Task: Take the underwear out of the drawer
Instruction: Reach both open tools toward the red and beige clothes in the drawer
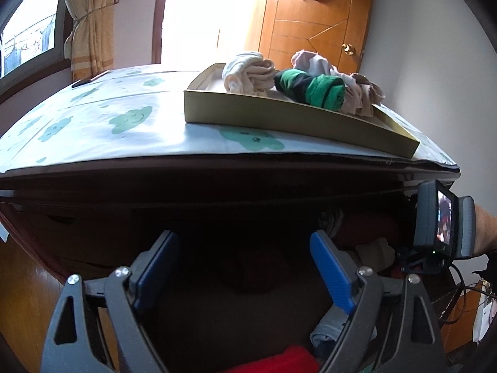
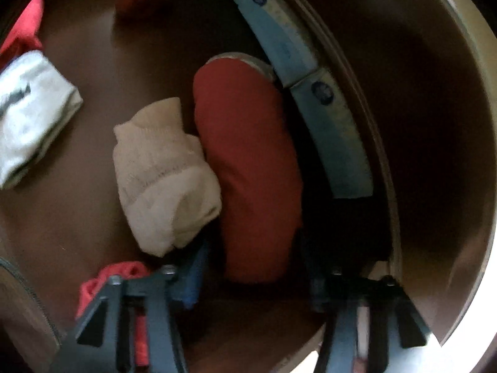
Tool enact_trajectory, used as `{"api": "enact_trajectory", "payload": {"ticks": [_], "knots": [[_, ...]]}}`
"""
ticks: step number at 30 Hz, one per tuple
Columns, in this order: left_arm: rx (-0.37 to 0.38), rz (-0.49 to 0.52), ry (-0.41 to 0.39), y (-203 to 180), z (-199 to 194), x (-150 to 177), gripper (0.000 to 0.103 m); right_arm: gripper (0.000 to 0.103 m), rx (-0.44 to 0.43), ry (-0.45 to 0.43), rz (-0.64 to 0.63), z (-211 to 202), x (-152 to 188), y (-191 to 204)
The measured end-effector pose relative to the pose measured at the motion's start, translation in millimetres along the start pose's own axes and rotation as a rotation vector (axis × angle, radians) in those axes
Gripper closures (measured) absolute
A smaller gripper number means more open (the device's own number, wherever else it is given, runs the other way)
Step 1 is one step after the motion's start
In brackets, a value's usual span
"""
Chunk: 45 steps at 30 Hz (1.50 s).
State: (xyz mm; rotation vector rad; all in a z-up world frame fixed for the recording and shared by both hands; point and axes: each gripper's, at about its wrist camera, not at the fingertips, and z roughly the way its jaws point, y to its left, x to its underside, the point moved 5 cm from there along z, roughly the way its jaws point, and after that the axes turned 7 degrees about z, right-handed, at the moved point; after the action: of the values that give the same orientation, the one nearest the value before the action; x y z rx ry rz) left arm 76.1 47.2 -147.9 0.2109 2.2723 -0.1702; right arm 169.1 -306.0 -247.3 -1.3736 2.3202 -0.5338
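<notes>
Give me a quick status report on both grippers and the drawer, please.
Left gripper open, empty, at the drawer mouth. Right gripper open inside the drawer, jaws straddling the red roll, not closed. Cream roll touching it on one side.

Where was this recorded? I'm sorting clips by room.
Most likely a bedroom: a bed with a cloud-print sheet, a tied-back curtain by a window, a wooden door, and an open drawer of rolled underwear and socks.
</notes>
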Motion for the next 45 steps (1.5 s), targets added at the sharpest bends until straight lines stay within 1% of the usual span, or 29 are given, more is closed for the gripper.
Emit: {"api": "enact_trajectory", "payload": {"ticks": [2,4,6,7,8,10,11,12,14,16,19,22,24,29,30,32,33,34,36,38,40,42,44,45], "knots": [[0.002,0.0,-0.001,0,0,0,0.014,0.068,-0.022,0.005,-0.004,-2,-4,1],[0.005,-0.003,-0.002,0,0,1,0.014,0.07,-0.12,-0.007,-0.001,-11,-5,9],[0.007,-0.005,-0.003,1,0,1,0.014,0.07,-0.257,-0.04,-0.003,-27,-3,24],[0.007,-0.004,-0.002,1,0,0,0.014,0.07,-0.304,-0.057,-0.026,-35,-2,32],[0.008,-0.004,-0.001,1,0,1,0.014,0.07,-0.327,-0.062,-0.044,-41,-2,38],[0.008,-0.001,0.001,0,0,1,0.014,0.07,-0.305,-0.069,-0.052,-45,-3,42],[0.009,0.0,0.002,0,0,1,0.014,0.068,-0.302,-0.074,-0.03,-45,-5,39],[0.01,0.0,0.002,0,0,1,0.014,0.066,-0.319,-0.08,0.009,-46,-8,34],[0.016,0.002,0.008,0,1,1,0.013,0.051,-0.361,-0.11,0.09,-49,-14,22],[0.024,0.012,0.027,0,3,0,0.013,0.046,-0.397,-0.144,0.164,-53,-23,13],[0.005,0.079,0.06,-3,4,1,0.013,0.046,-0.396,-0.169,0.217,-55,-36,1],[0.013,0.167,0.091,-8,-2,2,0.013,0.045,-0.368,-0.182,0.248,-52,-58,-1],[0.022,0.236,0.12,-11,-5,3,0.013,0.045,-0.351,-0.19,0.272,-48,-66,0],[0.08,0.499,0.283,-23,-5,18,0.013,0.045,-0.365,-0.196,0.269,-40,-83,12],[0.099,0.552,0.326,-24,-4,24,0.013,0.045,-0.367,-0.196,0.263,-39,-85,14],[0.121,0.638,0.387,-27,-2,33,0.013,0.045,-0.373,-0.192,0.252,-37,-95,19],[0.134,0.673,0.417,-27,-1,37,0.013,0.045,-0.372,-0.192,0.249,-43,-89,13],[0.157,0.695,0.453,-27,0,41,0.013,0.045,-0.375,-0.19,0.248,-42,-91,17],[0.187,0.737,0.493,-28,2,46,0.013,0.045,-0.382,-0.185,0.247,-39,-97,20],[0.224,0.761,0.558,-28,5,55,0.013,0.045,-0.38,-0.182,0.245,-37,-101,21],[0.253,0.785,0.608,-29,10,61,0.013,0.045,-0.379,-0.183,0.247,-38,-94,10],[0.28,0.78,0.654,-29,16,65,0.013,0.045,-0.381,-0.184,0.252,-36,-96,8],[0.339,0.781,0.723,-31,21,72,0.013,0.045,-0.384,-0.186,0.255,-33,-94,3],[0.366,0.779,0.744,-32,22,74,0.013,0.045,-0.385,-0.186,0.257,-32,-95,2]]}}
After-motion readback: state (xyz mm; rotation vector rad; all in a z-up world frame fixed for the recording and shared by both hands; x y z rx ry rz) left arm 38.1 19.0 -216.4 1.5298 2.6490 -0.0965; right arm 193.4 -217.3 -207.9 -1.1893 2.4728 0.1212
